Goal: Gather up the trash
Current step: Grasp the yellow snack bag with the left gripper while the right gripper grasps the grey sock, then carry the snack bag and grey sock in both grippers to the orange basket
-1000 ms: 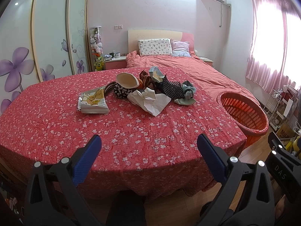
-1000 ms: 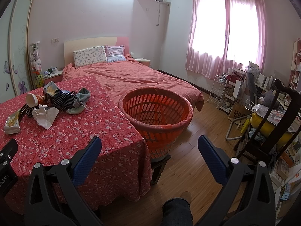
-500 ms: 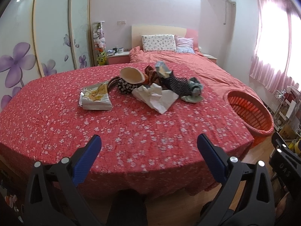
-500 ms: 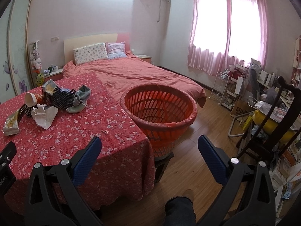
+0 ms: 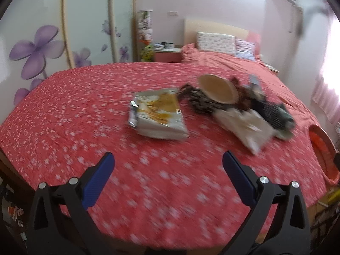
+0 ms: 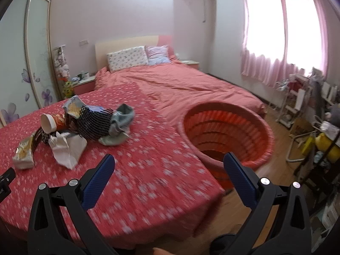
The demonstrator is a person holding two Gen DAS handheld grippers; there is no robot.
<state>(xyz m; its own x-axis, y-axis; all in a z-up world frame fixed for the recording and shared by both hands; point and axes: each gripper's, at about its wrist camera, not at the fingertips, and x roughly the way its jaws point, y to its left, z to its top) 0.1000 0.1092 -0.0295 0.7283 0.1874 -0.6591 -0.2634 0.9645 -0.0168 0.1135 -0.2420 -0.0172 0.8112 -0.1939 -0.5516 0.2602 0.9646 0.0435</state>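
On the red floral tablecloth (image 5: 85, 110), L wrist view:
L gripper (image 5: 167, 165): jaws wide apart, nothing between them; it hangs over the near cloth, short of the trash.
Snack bag (image 5: 158, 114): yellow/white, flat, straight ahead of you, just L of the main heap.
Heap: paper cup (image 5: 218, 88) tipped on its side, white paper (image 5: 246, 125) in front, dark netting behind, all touching.
Risk: frame is smeared w/ motion, so a fast close prob. misses or only pinches cloth; flat bag may slide.

R wrist view:
R gripper (image 6: 169, 165): jaws spread, holding nothing, over table edge btw. heap and basket.
Basket (image 6: 261, 127): orange, just beside table edge, below its top.
Sock (image 6: 121, 123): grey-blue; looks like laundry, not trash, so don't grab it w/ the netting (image 6: 93, 123).
Writing: none legible; bag print too blurred.
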